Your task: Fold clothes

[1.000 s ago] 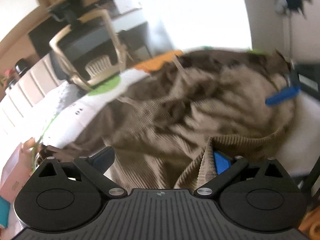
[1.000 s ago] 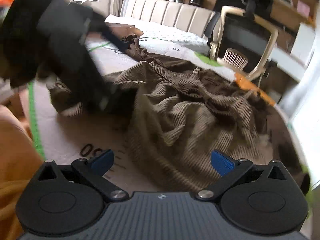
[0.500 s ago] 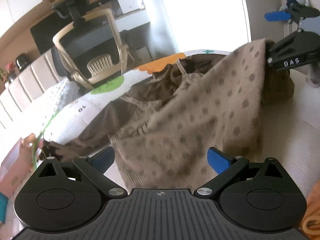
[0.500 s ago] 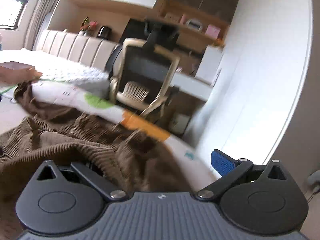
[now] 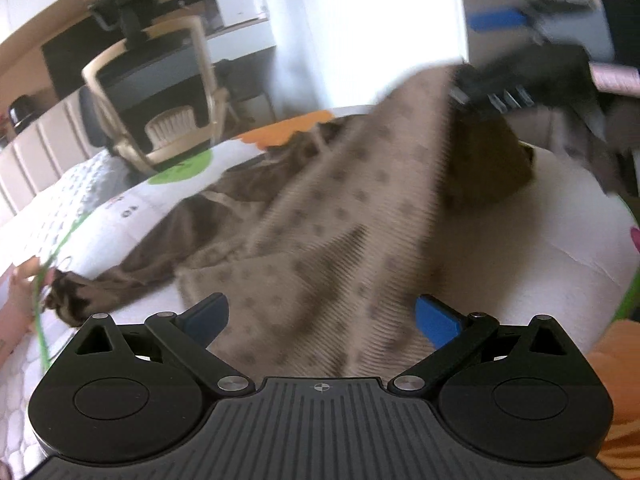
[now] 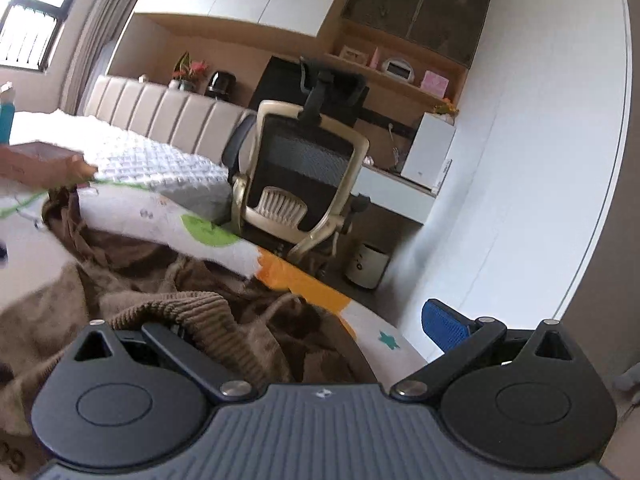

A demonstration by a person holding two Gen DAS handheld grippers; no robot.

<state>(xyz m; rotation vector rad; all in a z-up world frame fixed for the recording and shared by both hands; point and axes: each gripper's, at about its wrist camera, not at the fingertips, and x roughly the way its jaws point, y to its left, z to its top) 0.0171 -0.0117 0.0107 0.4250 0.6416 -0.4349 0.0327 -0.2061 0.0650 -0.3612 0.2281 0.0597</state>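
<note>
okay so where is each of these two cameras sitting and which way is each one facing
Left wrist: on the left gripper, looking across the bed at the dotted brown garment; the right gripper lifts it.
Right wrist: on the right gripper, tilted up toward the chair and desk.
Shared: garment, bed, chair.

The garment (image 5: 320, 216) is light brown with darker brown dots, ribbed dark brown along its other side (image 6: 208, 316). The bed sheet (image 5: 560, 232) is white with green, orange and what may be a teal star. The chair (image 6: 304, 184) is cream-framed with dark mesh. Claw pads (image 5: 436, 316) are blue.
</note>
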